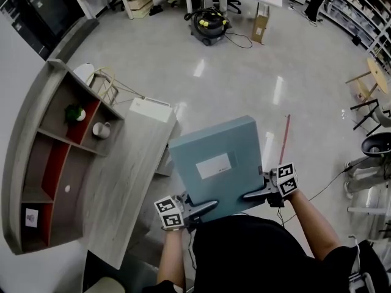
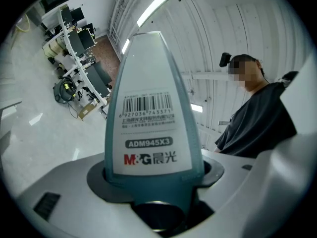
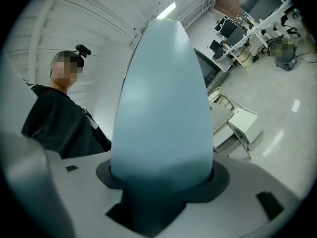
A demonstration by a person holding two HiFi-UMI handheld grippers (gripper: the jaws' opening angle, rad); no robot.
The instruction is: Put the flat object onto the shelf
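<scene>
Head view: the left gripper (image 1: 201,207) and the right gripper (image 1: 253,194) are holding the flat blue box (image 1: 214,157) level over the floor (image 1: 244,72), beside the shelf (image 1: 131,163). Left gripper view: its jaws are pressing on the box's labelled spine (image 2: 148,128). Right gripper view: its jaws are gripping the plain edge (image 3: 163,108).

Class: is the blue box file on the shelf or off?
Off: left gripper and right gripper hold the box file clear of the shelf.
</scene>
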